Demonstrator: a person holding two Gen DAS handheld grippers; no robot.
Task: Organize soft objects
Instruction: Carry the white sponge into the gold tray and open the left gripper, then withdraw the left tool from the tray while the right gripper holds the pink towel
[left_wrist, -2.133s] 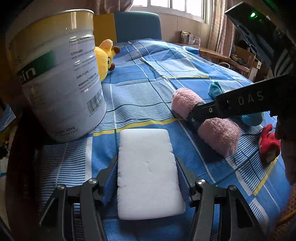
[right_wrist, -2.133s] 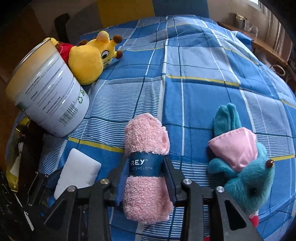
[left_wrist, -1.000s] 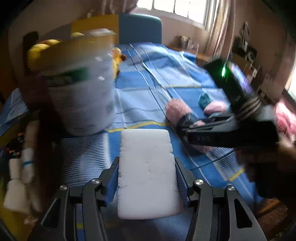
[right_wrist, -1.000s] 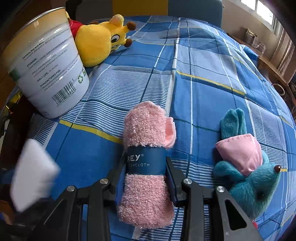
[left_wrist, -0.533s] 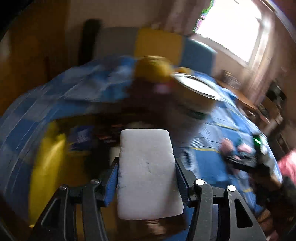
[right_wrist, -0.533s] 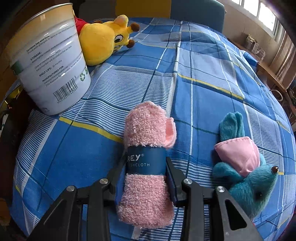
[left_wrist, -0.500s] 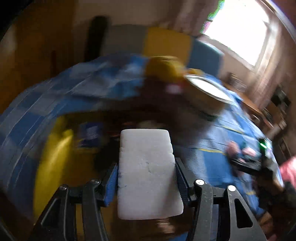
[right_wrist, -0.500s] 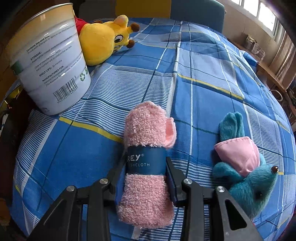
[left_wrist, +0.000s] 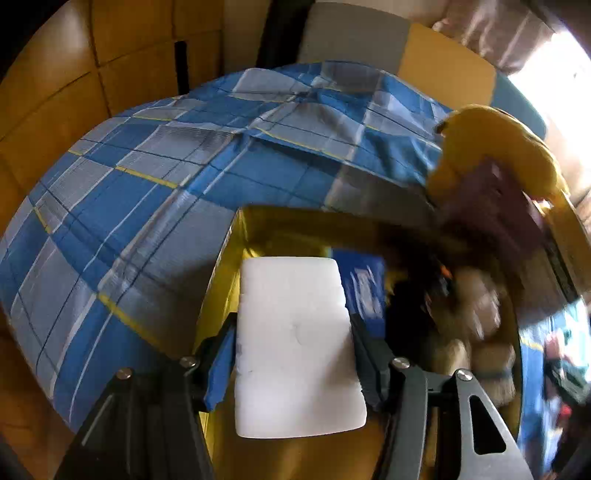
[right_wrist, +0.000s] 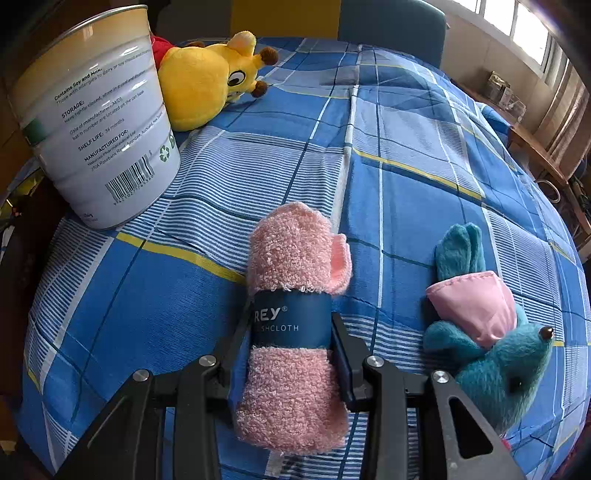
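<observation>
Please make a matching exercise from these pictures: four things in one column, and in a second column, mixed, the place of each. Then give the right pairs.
Things:
1. white foam sponge block
2. rolled pink fluffy dishcloth with a dark blue paper band
3. yellow plush giraffe toy
4. teal plush mouse toy with a pink skirt

Places:
A. beside the large white tin can
B. between the right gripper's jaws
C. between the left gripper's jaws
D. on the blue plaid bedsheet, just right of the dishcloth

Pairs: 1-C, 2-B, 3-A, 4-D
</observation>
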